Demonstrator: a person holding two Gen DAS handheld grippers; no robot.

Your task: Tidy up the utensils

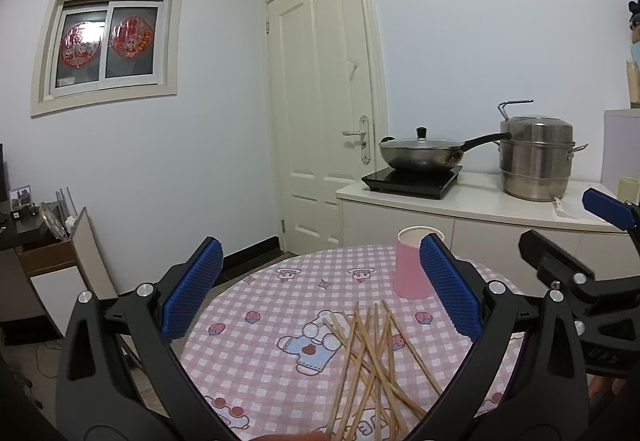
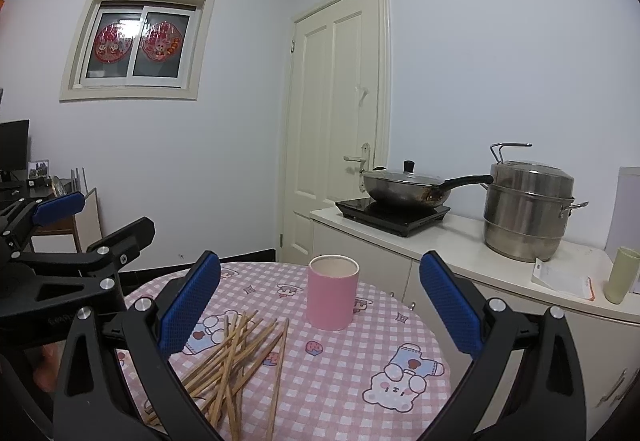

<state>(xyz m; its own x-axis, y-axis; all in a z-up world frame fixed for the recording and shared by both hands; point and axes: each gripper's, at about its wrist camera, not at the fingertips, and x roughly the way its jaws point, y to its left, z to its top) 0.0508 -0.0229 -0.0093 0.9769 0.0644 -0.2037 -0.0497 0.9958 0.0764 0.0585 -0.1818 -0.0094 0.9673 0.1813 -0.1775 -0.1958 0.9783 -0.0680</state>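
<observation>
A loose pile of wooden chopsticks [image 1: 370, 361] lies crossed on the round table with a pink checked cloth [image 1: 260, 305]. A pink paper cup [image 1: 414, 265] stands upright and empty beyond the pile. My left gripper [image 1: 320, 265] is open and empty, held above the table's near side with the pile between and below its fingers. In the right wrist view the chopsticks [image 2: 236, 357] lie at lower left and the cup [image 2: 331, 293] stands in the middle. My right gripper [image 2: 320, 281] is open and empty, above the table [image 2: 340, 369], facing the cup.
A white counter [image 2: 460, 241] to the right holds an induction hob with a lidded wok [image 2: 404, 189], a steel steamer pot [image 2: 528, 209], a paper slip and a pale green cup [image 2: 620, 275]. A closed door [image 2: 340, 121] is behind. A desk with clutter [image 1: 36, 225] stands left.
</observation>
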